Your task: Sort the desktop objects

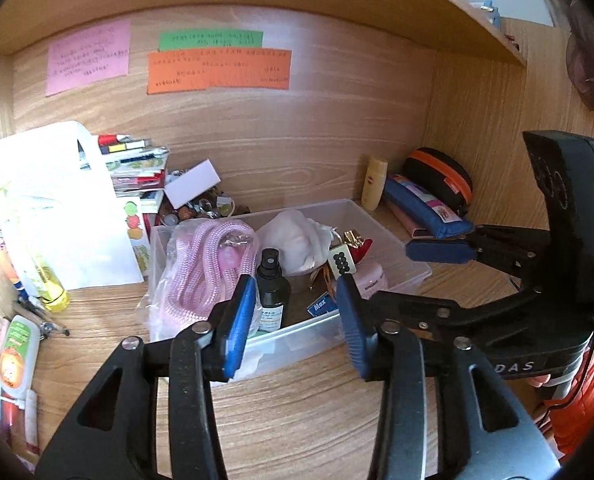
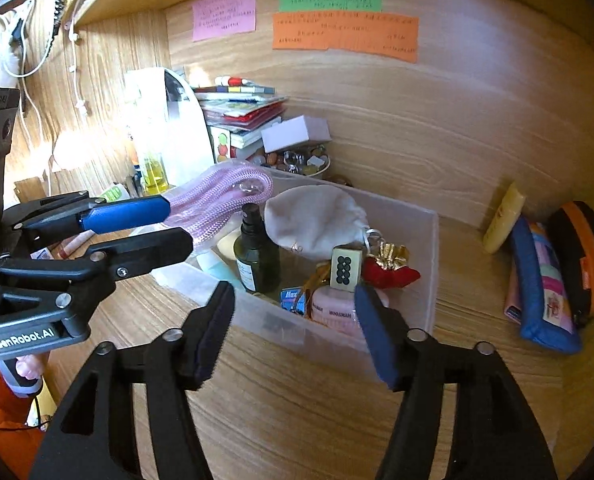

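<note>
A clear plastic bin (image 1: 293,344) (image 2: 427,280) stands on the wooden desk. It holds a bagged pink rope (image 1: 213,264) (image 2: 225,196), a dark spray bottle (image 1: 272,292) (image 2: 255,256), a white cloth pouch (image 1: 293,240) (image 2: 317,216), a mahjong-tile charm (image 1: 341,262) (image 2: 346,268), a red and gold ornament (image 2: 389,270), a pink jar (image 2: 333,312) and a small blue box (image 1: 320,307). My left gripper (image 1: 297,320) (image 2: 177,226) hovers open before the bin's front left. My right gripper (image 2: 297,324) (image 1: 393,276) hovers open at its front right. Neither holds anything.
Left of the bin are a white paper bag (image 1: 57,200), stacked books (image 2: 241,112), a white box (image 1: 193,182), a cup of stones (image 2: 301,160) and tubes (image 1: 17,356). On the right lie a yellow tube (image 2: 503,218), a blue pencil case (image 2: 537,292) and a black-orange case (image 2: 585,256). A shelf hangs overhead.
</note>
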Available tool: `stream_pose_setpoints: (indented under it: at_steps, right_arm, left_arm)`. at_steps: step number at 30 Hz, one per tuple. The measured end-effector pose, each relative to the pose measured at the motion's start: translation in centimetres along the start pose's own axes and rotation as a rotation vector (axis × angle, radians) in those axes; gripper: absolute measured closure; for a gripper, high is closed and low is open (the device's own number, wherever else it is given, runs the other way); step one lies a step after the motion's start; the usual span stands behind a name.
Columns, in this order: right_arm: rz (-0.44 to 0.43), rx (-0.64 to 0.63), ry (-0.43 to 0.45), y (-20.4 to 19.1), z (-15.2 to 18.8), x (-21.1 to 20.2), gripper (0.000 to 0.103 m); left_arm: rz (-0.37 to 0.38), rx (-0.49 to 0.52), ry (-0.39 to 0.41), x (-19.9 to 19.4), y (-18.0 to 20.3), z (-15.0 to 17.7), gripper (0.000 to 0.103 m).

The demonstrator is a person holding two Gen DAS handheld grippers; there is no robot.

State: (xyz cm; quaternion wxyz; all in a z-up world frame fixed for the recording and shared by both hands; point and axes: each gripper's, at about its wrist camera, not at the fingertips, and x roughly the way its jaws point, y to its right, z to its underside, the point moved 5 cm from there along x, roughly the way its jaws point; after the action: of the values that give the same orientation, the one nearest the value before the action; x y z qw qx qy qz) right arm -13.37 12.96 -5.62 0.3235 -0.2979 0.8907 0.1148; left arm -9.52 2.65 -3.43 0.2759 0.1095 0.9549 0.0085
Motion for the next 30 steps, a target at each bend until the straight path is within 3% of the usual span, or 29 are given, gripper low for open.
stream_pose_setpoints:
  at_steps: [3, 8, 10, 12, 18, 30]
  right_arm:
    - [0.014, -0.006, 0.029, -0.5, 0.2, -1.3, 0.033]
    - [0.039, -0.011, 0.071, -1.2, 0.8, -3.4, 0.019]
    - [0.042, -0.006, 0.081, -1.5, 1.2, -4.0, 0.018]
    - [0.042, 0.006, 0.086, -1.7, 1.6, -4.4, 0.018]
    - [0.036, 0.044, 0.098, -2.1, 3.6, -5.4, 0.018]
    - [0.018, 0.1, 0.109, -2.3, 6.0, -7.0, 0.018]
  left_arm:
    - [-0.016, -0.01, 0.019, -1.1, -0.1, 0.2, 0.046]
    - [-0.058, -0.02, 0.034, -2.5, -0.4, 0.7, 0.044]
    - [-0.07, -0.026, 0.032, -3.1, -0.4, 1.0, 0.042]
    - [-0.078, -0.032, 0.033, -3.6, -0.5, 1.3, 0.027]
    - [-0.172, -0.028, 0.072, -5.7, -0.7, 2.3, 0.009]
    - [-0.308, -0.022, 0.08, -6.3, -0.8, 4.3, 0.006]
